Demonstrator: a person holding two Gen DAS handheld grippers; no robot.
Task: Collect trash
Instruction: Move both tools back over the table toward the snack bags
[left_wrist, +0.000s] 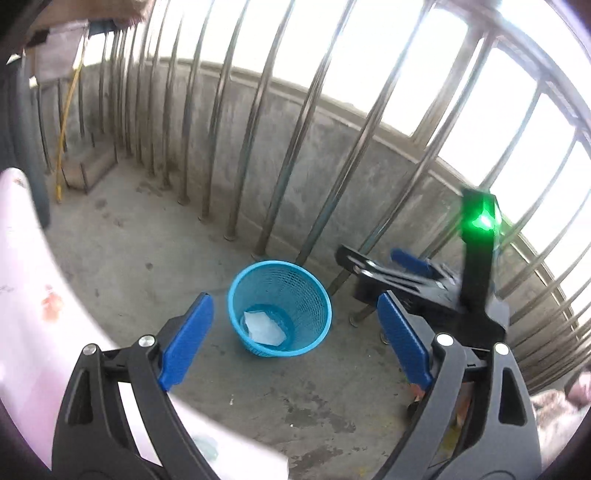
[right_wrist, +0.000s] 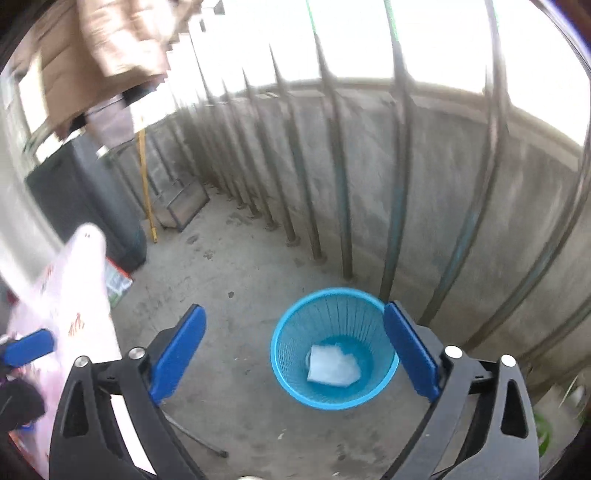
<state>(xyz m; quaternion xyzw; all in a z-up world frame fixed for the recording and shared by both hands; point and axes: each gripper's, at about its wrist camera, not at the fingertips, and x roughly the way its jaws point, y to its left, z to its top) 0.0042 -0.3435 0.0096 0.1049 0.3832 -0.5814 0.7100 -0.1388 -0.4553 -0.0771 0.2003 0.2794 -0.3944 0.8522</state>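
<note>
Both tools spread and empty: left tool (left_wrist: 295, 338), right tool (right_wrist: 295, 354). Light paper (right_wrist: 332, 365) might blow from basket (right_wrist: 288, 369) at 6 o'clock.

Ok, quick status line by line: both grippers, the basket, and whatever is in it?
Left gripper: open, nothing between its blue pads.
Right gripper: open wide, empty.
Blue plastic mesh basket: upright on the concrete floor, beside the metal railing bars.
Crumpled white piece of trash: lying at the bottom of the basket.
</note>
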